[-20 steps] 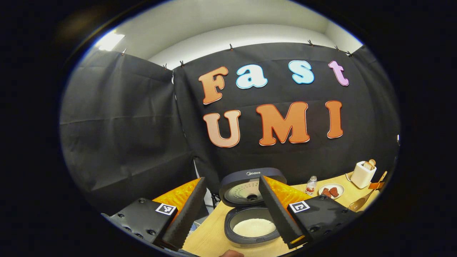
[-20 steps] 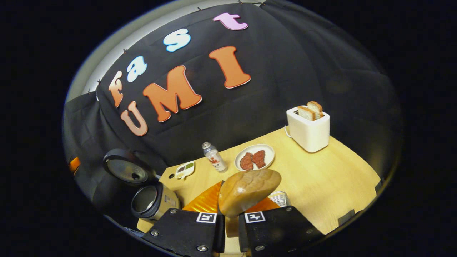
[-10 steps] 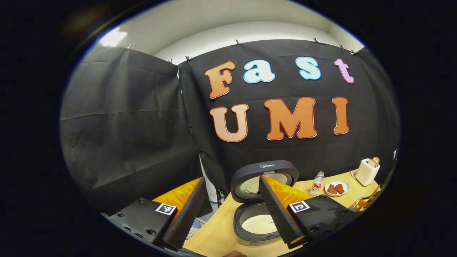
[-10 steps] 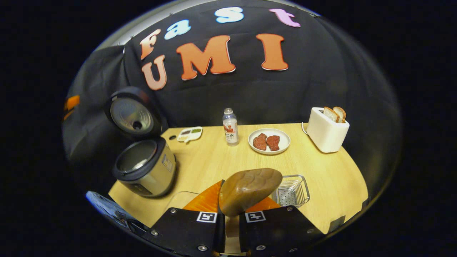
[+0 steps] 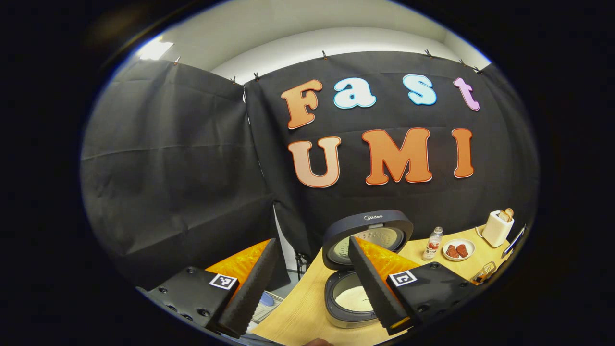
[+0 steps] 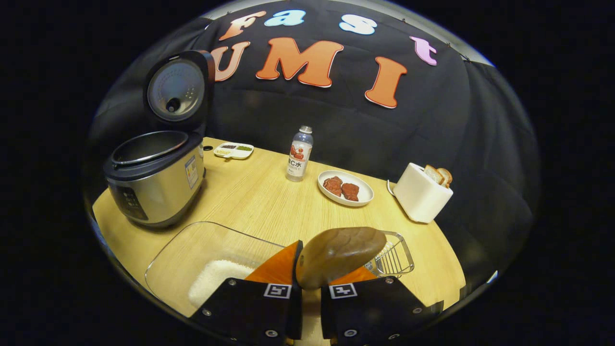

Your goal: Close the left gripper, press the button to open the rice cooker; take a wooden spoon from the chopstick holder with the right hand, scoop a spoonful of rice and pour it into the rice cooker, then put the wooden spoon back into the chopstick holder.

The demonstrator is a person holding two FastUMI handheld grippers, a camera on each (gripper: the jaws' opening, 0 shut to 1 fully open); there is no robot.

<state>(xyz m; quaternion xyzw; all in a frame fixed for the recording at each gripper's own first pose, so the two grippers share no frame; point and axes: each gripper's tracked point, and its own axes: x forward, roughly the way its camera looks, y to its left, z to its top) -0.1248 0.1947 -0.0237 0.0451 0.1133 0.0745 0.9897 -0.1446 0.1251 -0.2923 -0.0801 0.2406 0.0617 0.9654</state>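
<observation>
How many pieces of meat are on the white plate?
2. On the plate, one piece lies toward the bottle; the other piece lies beside it, toward the toaster. None seems hidden.

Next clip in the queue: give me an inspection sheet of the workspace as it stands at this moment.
Surface: light wooden table, bare between the items.
Job's things: rice cooker at the table's left, lid up, white rice in its pot in the left gripper view; wooden spoon clamped; clear tray with a heap of rice; wire holder beside the spoon.
Clutter: water bottle, plate of red pieces, toaster with bread, small divided dish.
Grippers: left gripper open, holding nothing; right gripper shut on the spoon's handle.
Cables: a short cord at the toaster's side.
Surroundings: black cloth wall.
</observation>
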